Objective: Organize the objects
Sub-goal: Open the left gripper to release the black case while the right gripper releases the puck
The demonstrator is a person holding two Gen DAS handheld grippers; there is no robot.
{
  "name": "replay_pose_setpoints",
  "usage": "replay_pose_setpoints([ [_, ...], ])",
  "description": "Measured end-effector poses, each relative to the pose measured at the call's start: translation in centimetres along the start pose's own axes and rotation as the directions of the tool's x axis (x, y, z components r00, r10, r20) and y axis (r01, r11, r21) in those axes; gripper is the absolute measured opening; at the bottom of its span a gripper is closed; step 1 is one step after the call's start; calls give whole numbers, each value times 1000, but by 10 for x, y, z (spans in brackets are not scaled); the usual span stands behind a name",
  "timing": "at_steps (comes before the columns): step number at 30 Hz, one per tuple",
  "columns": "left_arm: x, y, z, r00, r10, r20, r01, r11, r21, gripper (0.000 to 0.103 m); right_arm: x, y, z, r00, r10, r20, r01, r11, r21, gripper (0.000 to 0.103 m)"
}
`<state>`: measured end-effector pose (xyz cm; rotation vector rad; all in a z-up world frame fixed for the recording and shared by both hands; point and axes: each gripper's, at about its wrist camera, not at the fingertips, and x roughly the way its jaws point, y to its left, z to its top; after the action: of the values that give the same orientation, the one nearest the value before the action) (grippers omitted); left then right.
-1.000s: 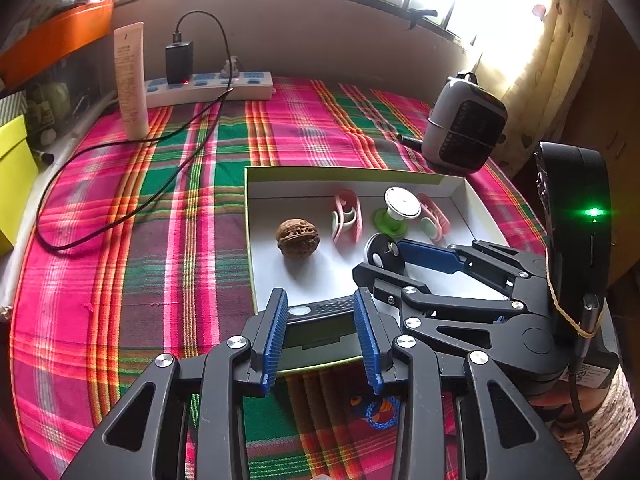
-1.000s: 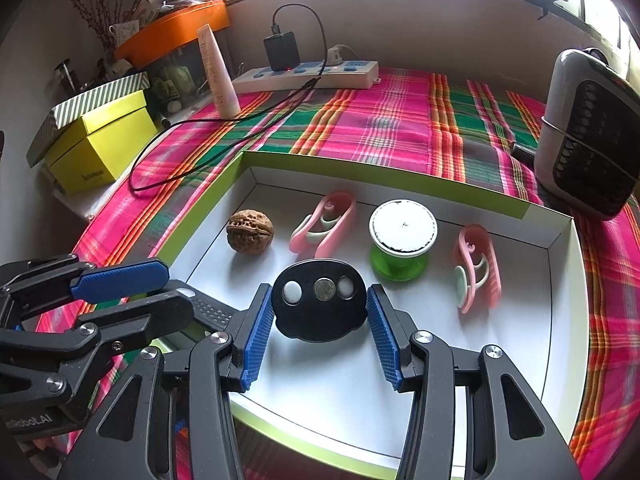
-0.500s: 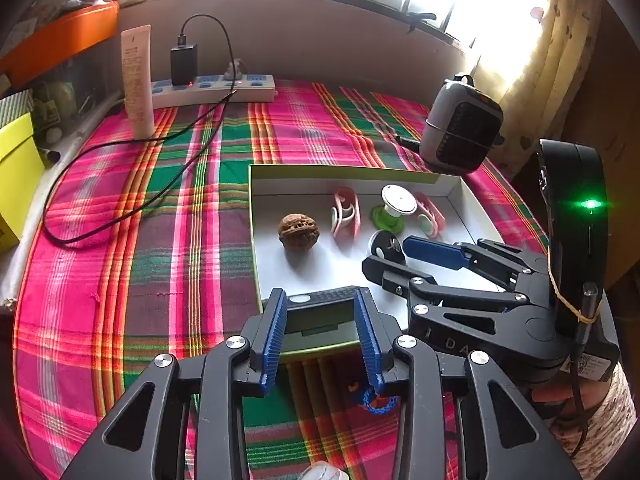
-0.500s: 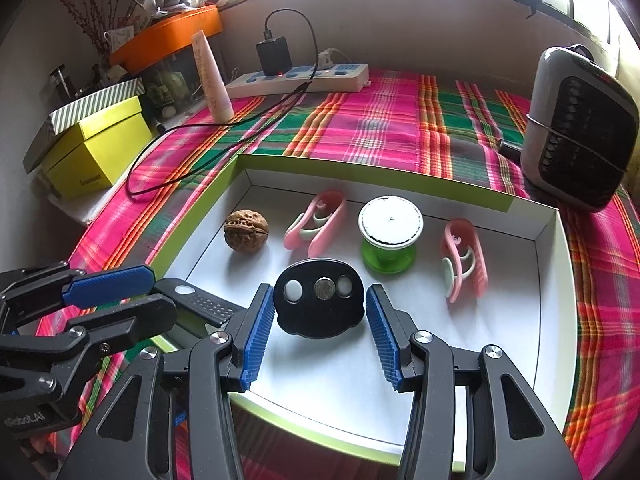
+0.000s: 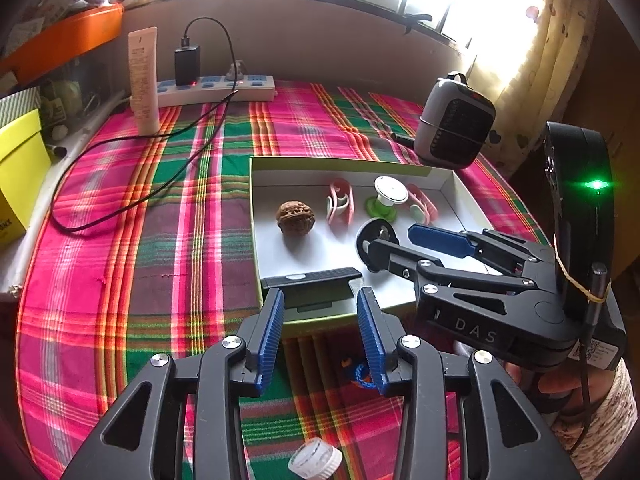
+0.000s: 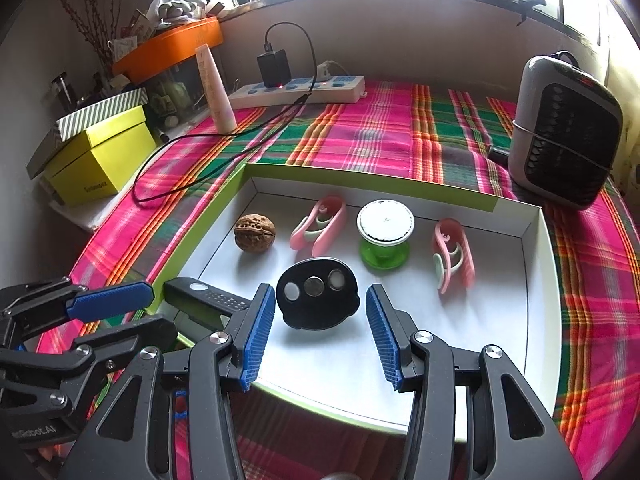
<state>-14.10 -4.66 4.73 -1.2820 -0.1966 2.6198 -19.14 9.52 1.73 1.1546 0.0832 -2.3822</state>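
Note:
A white, green-rimmed box point(image 5: 340, 164) point(image 6: 360, 180) holds a walnut point(image 5: 296, 216) point(image 6: 255, 233), two pink clips point(image 6: 320, 224) point(image 6: 452, 256), a green spool with a white top point(image 6: 385, 232) and a black oval piece point(image 6: 318, 298). A black flat device point(image 5: 316, 292) point(image 6: 208, 300) lies across the box's near-left corner. My left gripper point(image 5: 320, 304) straddles it; its jaws are opening and the pads stand just off its sides. My right gripper point(image 6: 319, 294) point(image 5: 390, 240) is open around the black oval piece, with a gap on each side.
On the plaid cloth stand a grey heater point(image 6: 568, 132) at the right and a power strip point(image 6: 300, 90) with a trailing black cable at the back. A cream tube point(image 5: 143, 80) and a yellow box point(image 6: 100, 156) stand at the left. A white cap point(image 5: 316, 460) lies under my left gripper.
The left jaws have spread apart and come off the black device, which stays on the box's corner. The right gripper holds the same open stance around the oval piece.

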Motion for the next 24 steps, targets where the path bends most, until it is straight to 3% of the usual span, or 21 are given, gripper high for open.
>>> replay_pose_setpoints([
  [24,-23,-15,-34,999,42,23,-43,998,37,40,-49,7,-33,997,0,79,0,1000,5,49],
])
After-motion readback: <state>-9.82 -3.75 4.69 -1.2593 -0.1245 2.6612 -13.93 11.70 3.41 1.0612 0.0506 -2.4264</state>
